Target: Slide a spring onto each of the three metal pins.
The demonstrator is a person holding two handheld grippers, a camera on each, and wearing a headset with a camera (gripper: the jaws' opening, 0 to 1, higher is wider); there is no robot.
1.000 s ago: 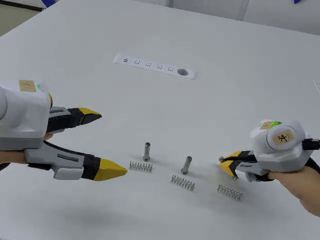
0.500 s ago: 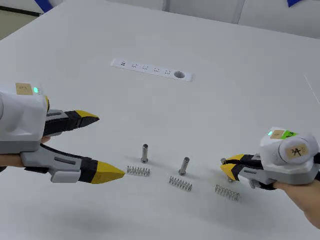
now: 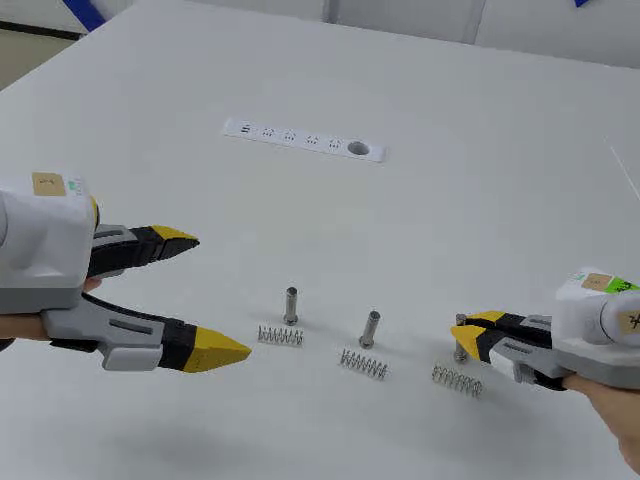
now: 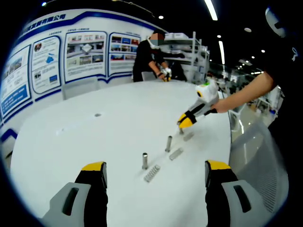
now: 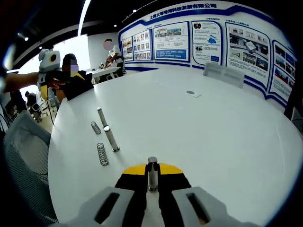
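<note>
Springs (image 3: 363, 364) lie flat in a row on the white table (image 3: 450, 200), each just on my side of its pin. The left spring (image 3: 280, 336) lies beside the left pin (image 3: 291, 303), and the middle spring (image 3: 364, 365) beside the middle pin (image 3: 370, 328); both pins stand upright and bare. The right spring (image 3: 457, 381) lies near the right pin (image 3: 461, 341), a little apart from it.

On my right gripper (image 3: 470, 328) the jaws are clamped onto the right pin. In the right gripper view the yellow fingertips (image 5: 168, 169) press against the shaft from both sides, and the pin's head stands up just above them. The pin is upright in the grasp. I cannot tell whether its foot touches the table.

My left gripper (image 3: 215, 294) hovers to the left of the row, with its jaws spread wide and nothing between them. One of its fingertips (image 3: 218, 346) points toward the left spring but stays apart from it, and the other is raised well above the table. In the left gripper view the left pin and left spring sit in the gap ahead of the jaws.

A white power strip (image 3: 300, 138) lies farther back on the table, well apart from the pins.
</note>
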